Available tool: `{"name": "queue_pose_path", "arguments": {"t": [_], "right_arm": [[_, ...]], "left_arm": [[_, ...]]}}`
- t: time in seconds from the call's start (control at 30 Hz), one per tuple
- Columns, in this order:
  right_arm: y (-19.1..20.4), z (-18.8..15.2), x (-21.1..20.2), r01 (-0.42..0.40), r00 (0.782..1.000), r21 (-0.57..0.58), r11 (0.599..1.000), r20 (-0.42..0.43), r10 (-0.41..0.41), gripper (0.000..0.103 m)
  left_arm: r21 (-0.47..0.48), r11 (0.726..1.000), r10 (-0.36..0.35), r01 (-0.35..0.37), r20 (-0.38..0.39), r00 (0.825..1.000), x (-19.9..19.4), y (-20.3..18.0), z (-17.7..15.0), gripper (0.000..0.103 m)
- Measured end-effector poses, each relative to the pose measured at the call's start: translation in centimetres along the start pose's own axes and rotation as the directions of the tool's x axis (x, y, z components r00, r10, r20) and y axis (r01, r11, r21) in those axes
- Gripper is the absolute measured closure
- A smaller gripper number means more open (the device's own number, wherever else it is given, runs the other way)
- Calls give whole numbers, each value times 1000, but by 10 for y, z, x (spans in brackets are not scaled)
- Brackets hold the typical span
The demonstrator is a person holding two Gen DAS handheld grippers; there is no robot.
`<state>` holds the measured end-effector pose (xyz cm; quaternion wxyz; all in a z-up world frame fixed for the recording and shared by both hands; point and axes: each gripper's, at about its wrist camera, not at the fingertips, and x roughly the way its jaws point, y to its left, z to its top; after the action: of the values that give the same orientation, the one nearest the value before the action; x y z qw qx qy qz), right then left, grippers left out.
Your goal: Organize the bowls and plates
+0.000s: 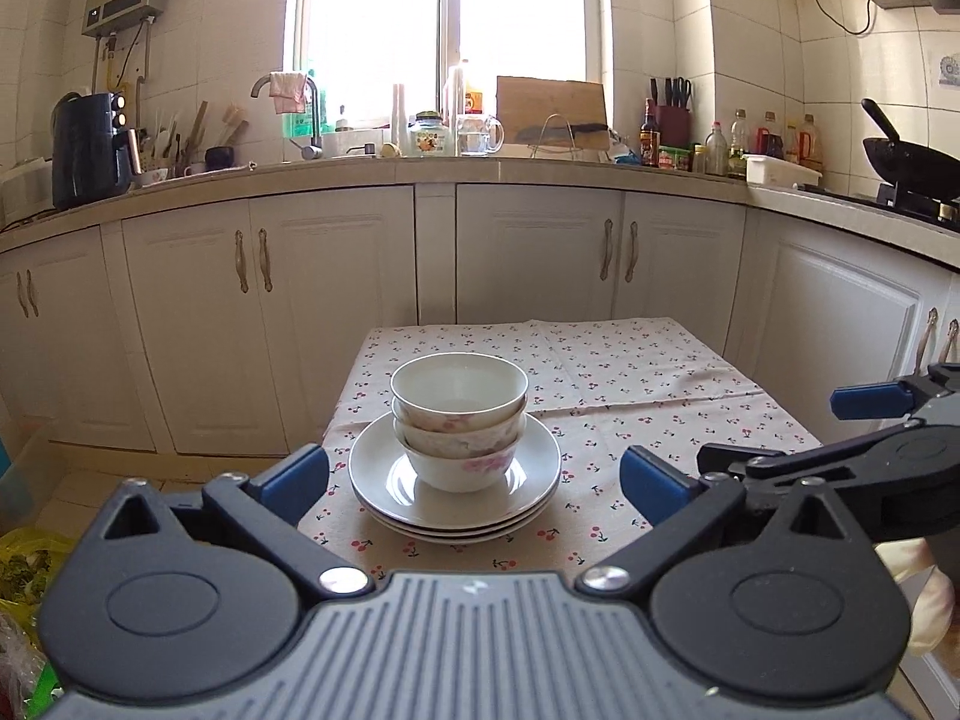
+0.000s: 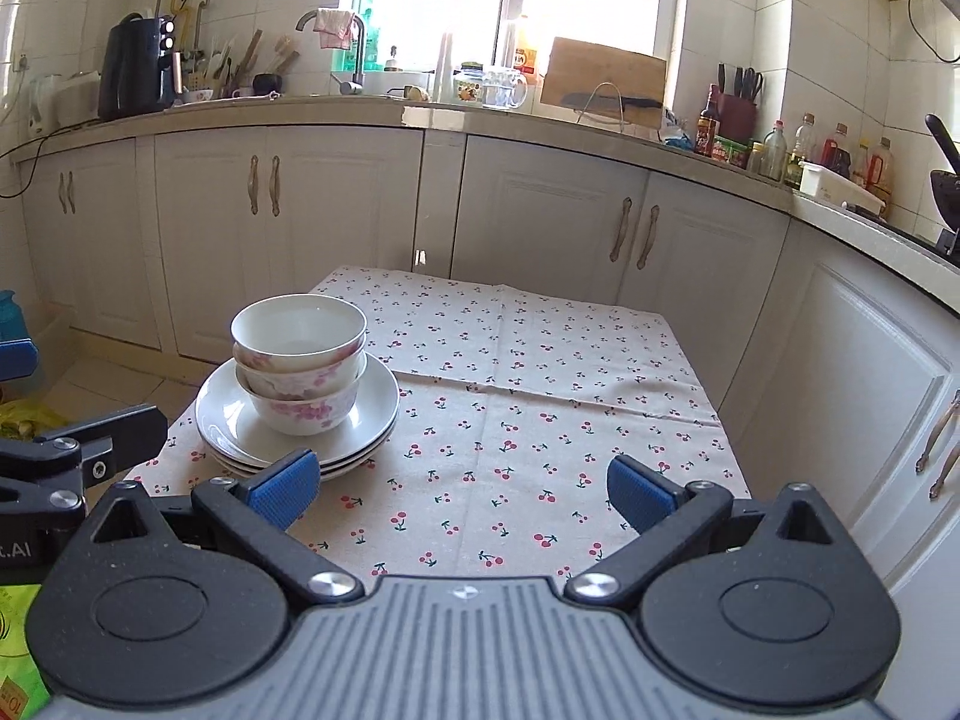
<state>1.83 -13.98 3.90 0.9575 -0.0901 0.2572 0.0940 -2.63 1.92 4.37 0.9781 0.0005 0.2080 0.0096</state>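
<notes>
Altogether, three nested floral bowls (image 1: 459, 420) are seen stacked on three white plates (image 1: 454, 489) (one pile) at lower centre of the cherry-print tablecloth (image 2: 540, 420). Left gripper (image 1: 474, 477) and right gripper (image 2: 462, 489) are held wide apart, empty, nothing touched.

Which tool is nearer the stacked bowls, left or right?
Left. The left tool, open, faces the stacked bowls head-on, with the plates between its fingers in view. The right tool, also open, sits off to their right over bare tablecloth.
</notes>
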Motion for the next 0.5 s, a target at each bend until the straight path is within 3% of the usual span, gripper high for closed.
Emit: {"name": "queue_pose_path", "arguments": {"t": [0.5], "right_arm": [[-2,-3,-2,8,1000,19,1000,1,-8,0]], "left_arm": [[-22,1000,-7,7,-4,1000,0,0,-1,1]]}}
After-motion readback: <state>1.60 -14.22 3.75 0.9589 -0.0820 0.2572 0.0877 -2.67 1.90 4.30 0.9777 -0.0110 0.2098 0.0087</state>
